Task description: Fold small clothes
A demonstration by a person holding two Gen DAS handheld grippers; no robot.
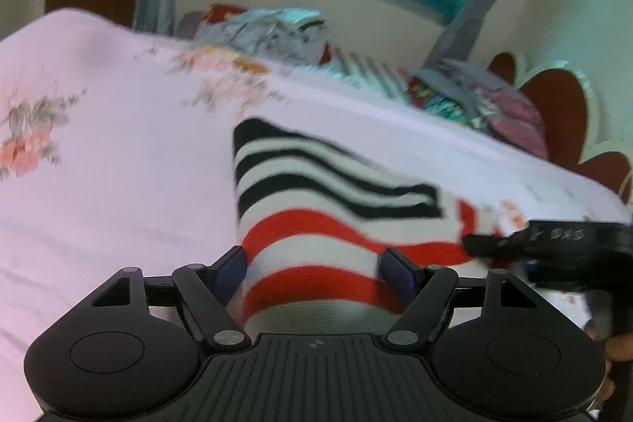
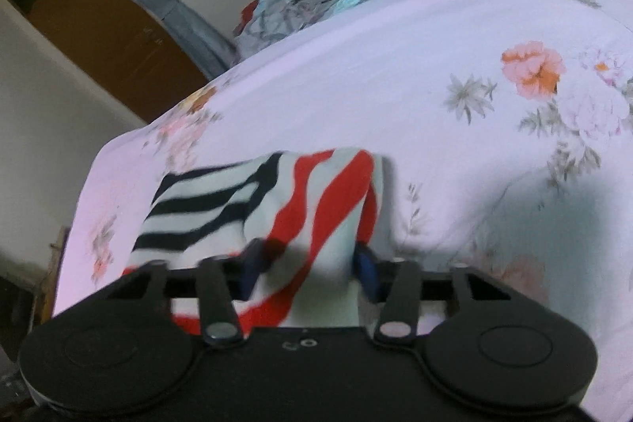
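A small garment with black, red and white stripes lies on a pink floral bed sheet. In the left wrist view my left gripper stands wide open, its blue pads on either side of the garment's red-striped near end. The right gripper's black fingers reach in from the right at the garment's red edge. In the right wrist view the same garment is bunched up between the blue pads of my right gripper, which is shut on the red-striped part. The black-striped part trails off to the left.
The sheet stretches far beyond the garment. A heap of loose clothes lies at the bed's far edge below a window. More clothes sit by a red headboard. A brown door is at the left.
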